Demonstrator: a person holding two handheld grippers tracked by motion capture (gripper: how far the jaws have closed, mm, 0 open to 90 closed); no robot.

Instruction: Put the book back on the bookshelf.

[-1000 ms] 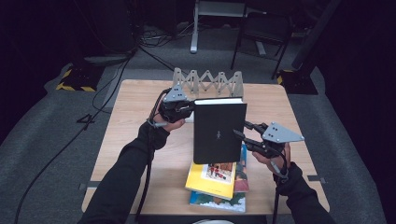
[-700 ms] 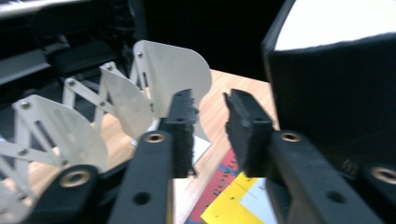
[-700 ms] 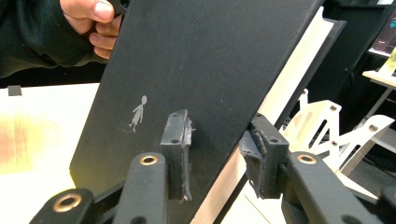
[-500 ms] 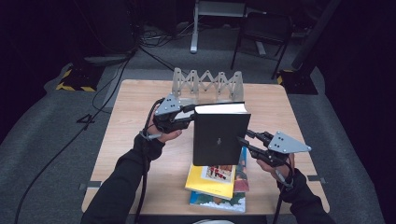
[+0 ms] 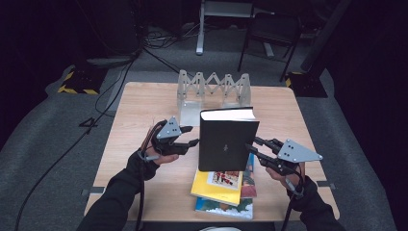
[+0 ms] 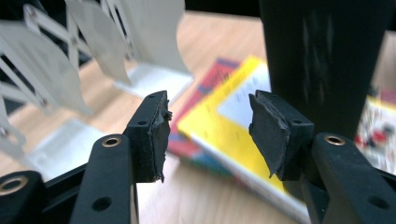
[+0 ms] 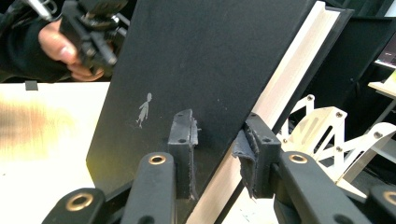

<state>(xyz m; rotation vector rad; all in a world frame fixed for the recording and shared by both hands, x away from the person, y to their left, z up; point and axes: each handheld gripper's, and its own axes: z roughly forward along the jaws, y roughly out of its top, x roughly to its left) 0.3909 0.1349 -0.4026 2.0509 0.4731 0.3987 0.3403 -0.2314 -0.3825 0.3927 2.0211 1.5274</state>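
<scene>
One black hardcover book [image 5: 225,142] stood upright above the table [image 5: 144,110]. Under it lay a stack of flat picture books: one with a yellow cover [image 5: 219,185] on top, one with a red edge [image 5: 249,179] showing beneath it, and one blue-green one [image 5: 226,208] at the bottom, so three could be counted, though more might have been hidden in the pile. That made four books in all. One white accordion-style book rack [image 5: 211,89] stood at the far side of the table. There were two handheld grippers, the left gripper [image 5: 188,136] and the right gripper [image 5: 255,147], each with two black jaws. One table carried everything.
</scene>
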